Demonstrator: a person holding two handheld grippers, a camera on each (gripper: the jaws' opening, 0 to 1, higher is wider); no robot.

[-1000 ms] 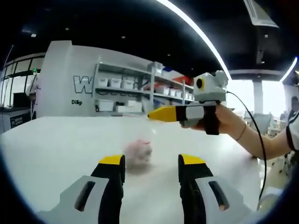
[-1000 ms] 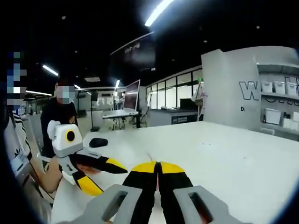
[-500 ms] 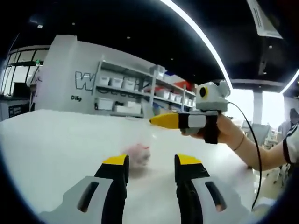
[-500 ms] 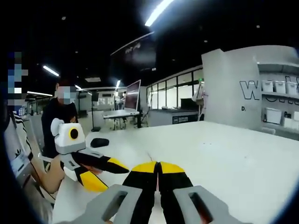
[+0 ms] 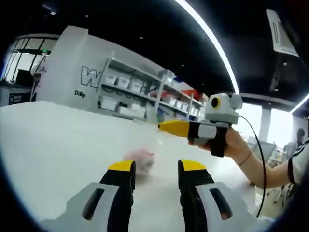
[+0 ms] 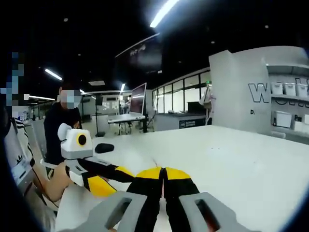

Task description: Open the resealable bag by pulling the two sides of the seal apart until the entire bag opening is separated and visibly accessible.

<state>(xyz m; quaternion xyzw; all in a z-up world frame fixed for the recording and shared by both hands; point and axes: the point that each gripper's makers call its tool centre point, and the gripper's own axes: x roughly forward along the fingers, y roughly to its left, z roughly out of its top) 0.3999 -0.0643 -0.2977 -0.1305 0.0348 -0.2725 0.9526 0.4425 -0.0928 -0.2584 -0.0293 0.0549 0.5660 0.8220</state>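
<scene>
The resealable bag (image 5: 140,160) is a blurred clear pouch with pink contents, just beyond my left gripper's (image 5: 157,166) open yellow-tipped jaws. A faint clear film seems to run from it up to the right gripper (image 5: 170,127), which a hand holds level, coming in from the right. In the right gripper view my right gripper (image 6: 163,173) is shut, with a thin sliver sticking out past its tips. The left gripper (image 6: 114,179) stands open just left of it, above the white table (image 6: 231,159).
Shelves with white bins (image 5: 126,94) line the far wall. A black mouse-like object (image 6: 105,148) lies on the table's far left. A person in dark clothes (image 6: 58,130) stands behind it, near a desk with a monitor (image 6: 136,99).
In the right gripper view the left gripper has come closer to my shut right jaws. The left gripper view has tilted and shifted; the bag stays just beyond its jaws.
</scene>
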